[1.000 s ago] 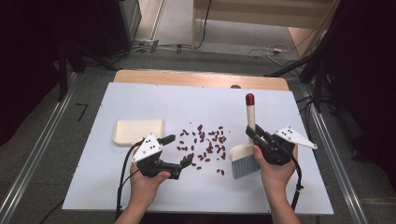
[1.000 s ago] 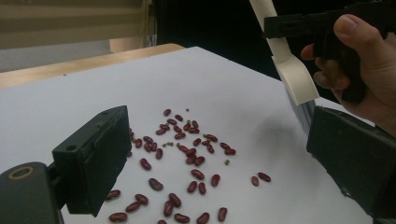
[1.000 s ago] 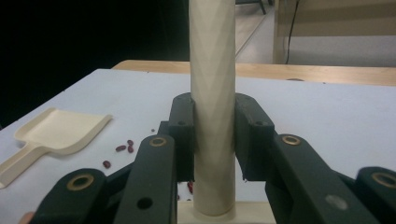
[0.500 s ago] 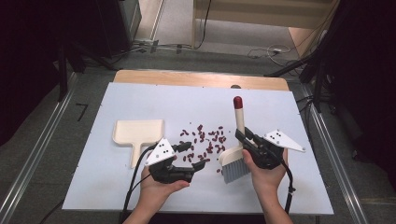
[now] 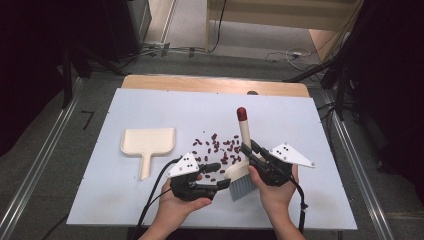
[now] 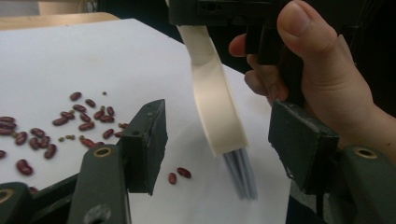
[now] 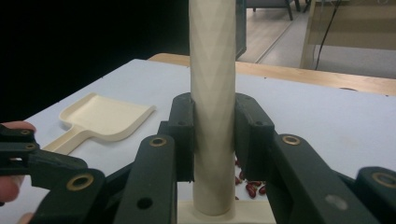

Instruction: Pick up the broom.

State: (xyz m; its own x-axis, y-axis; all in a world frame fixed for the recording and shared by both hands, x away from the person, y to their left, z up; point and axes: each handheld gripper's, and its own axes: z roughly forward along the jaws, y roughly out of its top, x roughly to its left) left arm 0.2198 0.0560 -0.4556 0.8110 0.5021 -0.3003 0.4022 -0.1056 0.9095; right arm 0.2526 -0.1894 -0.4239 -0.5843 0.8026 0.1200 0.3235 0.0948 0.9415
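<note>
A cream brush with a red-tipped handle (image 5: 243,125) stands upright on its grey bristles (image 5: 242,187) at the near edge of scattered red beans (image 5: 220,147). My right gripper (image 5: 248,150) is shut on the handle (image 7: 212,93), one pad on each side. My left gripper (image 5: 216,175) lies just left of the brush head. Its jaws have just been closing. In the left gripper view the brush head (image 6: 217,116) stands between and beyond the jaws with gaps on both sides, so the left gripper (image 6: 219,140) is open. A cream dustpan (image 5: 148,141) lies flat to the left, handle toward me.
Everything rests on a white board (image 5: 125,205) laid over a wooden table (image 5: 210,84). Beans (image 6: 88,116) spread left of the brush, with two more (image 6: 179,175) near the bristles. The dustpan (image 7: 107,116) lies apart from the bean patch.
The right hand has carried the upright brush to the left, into the near edge of the beans. The left hand has shifted right toward the brush, and its jaws have narrowed.
</note>
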